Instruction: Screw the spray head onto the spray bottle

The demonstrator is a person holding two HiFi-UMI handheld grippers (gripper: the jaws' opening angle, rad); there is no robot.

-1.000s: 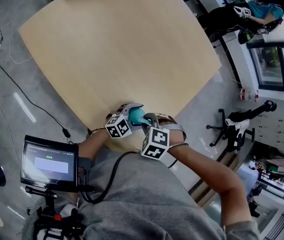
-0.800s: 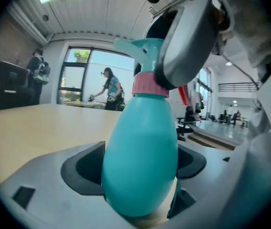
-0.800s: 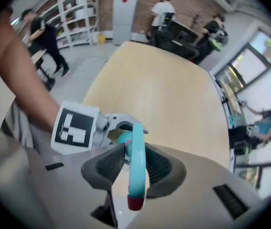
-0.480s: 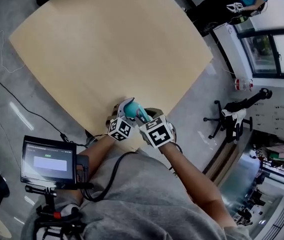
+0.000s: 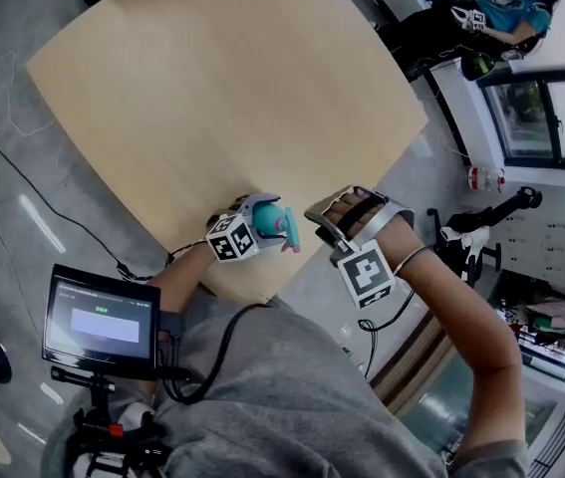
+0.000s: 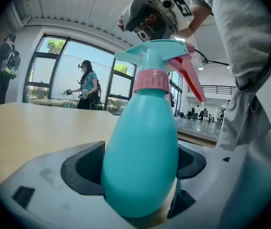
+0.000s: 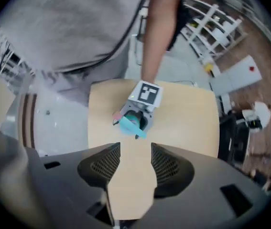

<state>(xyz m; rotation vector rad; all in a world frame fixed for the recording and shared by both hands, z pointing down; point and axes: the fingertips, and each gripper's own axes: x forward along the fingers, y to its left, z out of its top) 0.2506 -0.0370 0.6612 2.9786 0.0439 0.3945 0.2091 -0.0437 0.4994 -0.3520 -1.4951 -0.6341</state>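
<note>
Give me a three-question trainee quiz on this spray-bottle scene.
1. True or false: the right gripper is clamped on the spray head.
2. Which gripper holds the teal spray bottle? A) left B) right C) neither
3. Fill in: the collar under the spray head is ____.
Key: 1 false: its jaws have just been opening, with nothing between them. 2 A: the left gripper grips the bottle's body. 3 pink.

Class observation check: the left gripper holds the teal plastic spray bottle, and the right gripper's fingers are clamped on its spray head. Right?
No: the right gripper view shows the right gripper empty above the teal plastic spray bottle, fingers just opening; the left gripper holds it.
</note>
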